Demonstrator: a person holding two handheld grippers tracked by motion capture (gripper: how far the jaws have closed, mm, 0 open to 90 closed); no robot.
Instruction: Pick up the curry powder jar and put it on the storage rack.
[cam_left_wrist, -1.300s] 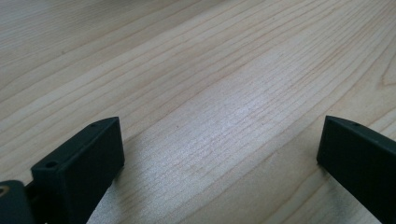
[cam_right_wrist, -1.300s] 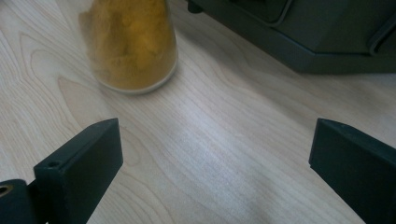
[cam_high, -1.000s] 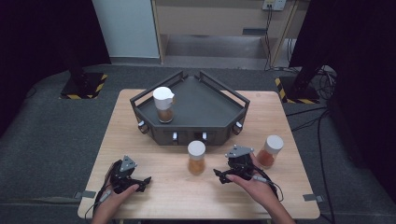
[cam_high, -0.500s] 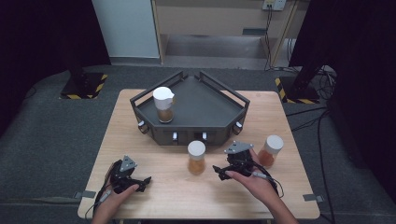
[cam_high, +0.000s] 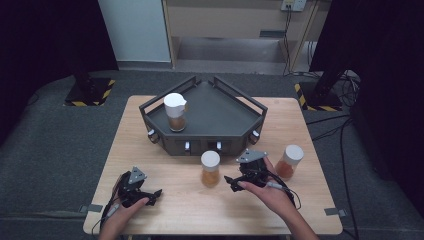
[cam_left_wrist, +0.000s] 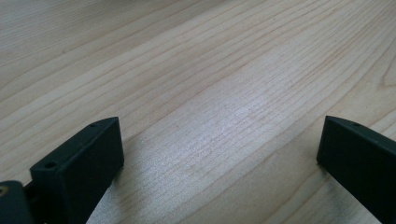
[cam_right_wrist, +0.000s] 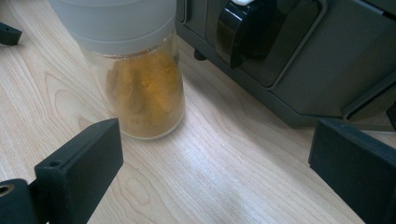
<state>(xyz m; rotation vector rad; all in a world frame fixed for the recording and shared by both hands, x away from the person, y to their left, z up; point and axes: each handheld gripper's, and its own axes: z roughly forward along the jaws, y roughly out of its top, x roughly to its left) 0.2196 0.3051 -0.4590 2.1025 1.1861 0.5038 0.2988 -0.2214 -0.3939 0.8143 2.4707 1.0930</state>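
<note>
A glass jar (cam_high: 210, 168) with a white lid and orange powder stands on the wooden table in front of the dark grey tray (cam_high: 225, 120). My right gripper (cam_high: 231, 183) is open just to its right, jaws pointing at it. In the right gripper view the jar (cam_right_wrist: 140, 88) stands ahead and left of the open gripper (cam_right_wrist: 215, 149), not between the jaws. A second jar (cam_high: 175, 112) stands on the tray's left part. A third jar (cam_high: 289, 161) is on the table right of my right hand. My left gripper (cam_high: 154, 195) rests open near the front left, over bare wood (cam_left_wrist: 219, 140).
The tray's front wall (cam_right_wrist: 299, 70) carries black knobs (cam_right_wrist: 243, 28) and stands close behind the middle jar. The table's front edge (cam_high: 210, 232) lies just below both hands. Dark floor and cables surround the table.
My right gripper has edged slightly forward and left toward the middle jar. The left gripper and the jars have stayed put.
</note>
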